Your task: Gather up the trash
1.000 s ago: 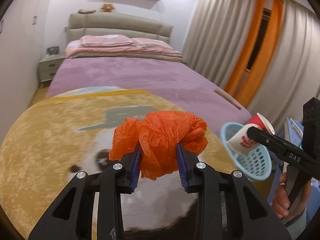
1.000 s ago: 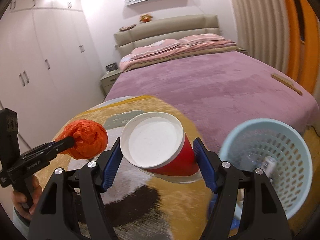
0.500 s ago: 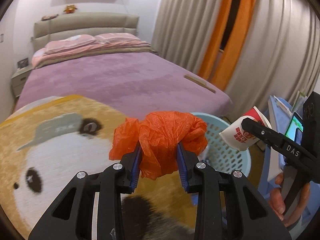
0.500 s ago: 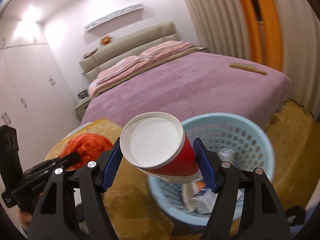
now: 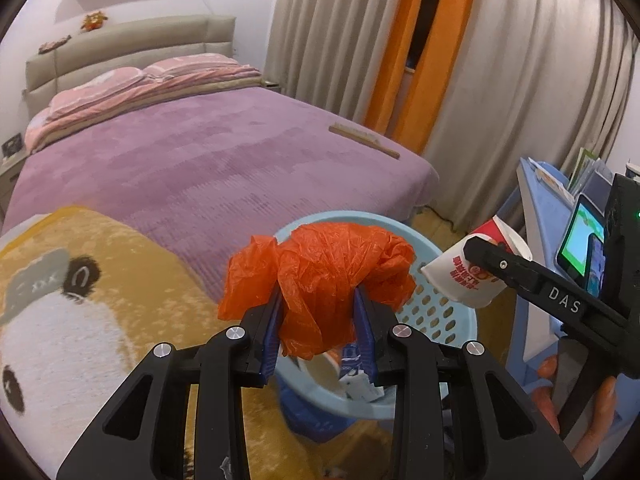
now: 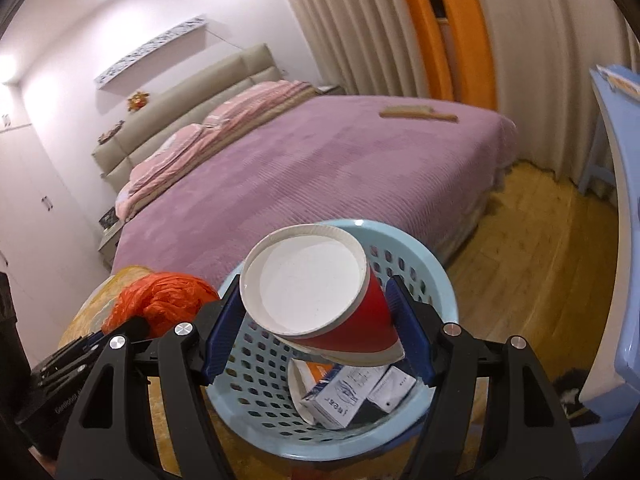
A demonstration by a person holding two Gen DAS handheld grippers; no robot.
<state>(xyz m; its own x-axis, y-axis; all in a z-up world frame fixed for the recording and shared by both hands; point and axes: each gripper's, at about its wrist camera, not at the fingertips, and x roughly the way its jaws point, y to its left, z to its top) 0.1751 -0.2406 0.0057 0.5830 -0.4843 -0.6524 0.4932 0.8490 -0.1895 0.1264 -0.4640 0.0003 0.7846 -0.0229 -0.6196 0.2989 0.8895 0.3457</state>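
Note:
My left gripper (image 5: 318, 332) is shut on a crumpled orange plastic bag (image 5: 320, 276), held above the near rim of a light blue perforated basket (image 5: 436, 316). My right gripper (image 6: 316, 336) is shut on a red and white paper cup (image 6: 316, 292), held over the basket's opening (image 6: 436, 280). The basket holds small boxes (image 6: 344, 392) and other scraps. The bag also shows in the right wrist view (image 6: 160, 304), at the basket's left rim. The cup shows in the left wrist view (image 5: 468, 276), right of the bag.
The basket stands on a yellow rug with a bear picture (image 5: 80, 320), next to a bed with a purple cover (image 5: 200, 168). A blue plastic desk (image 6: 616, 184) with a phone (image 5: 580, 248) stands to the right. Curtains (image 5: 520, 60) hang behind.
Both grippers swung right and moved in over the basket, each still holding its item. The basket now lies directly beneath the cup and just beyond the bag.

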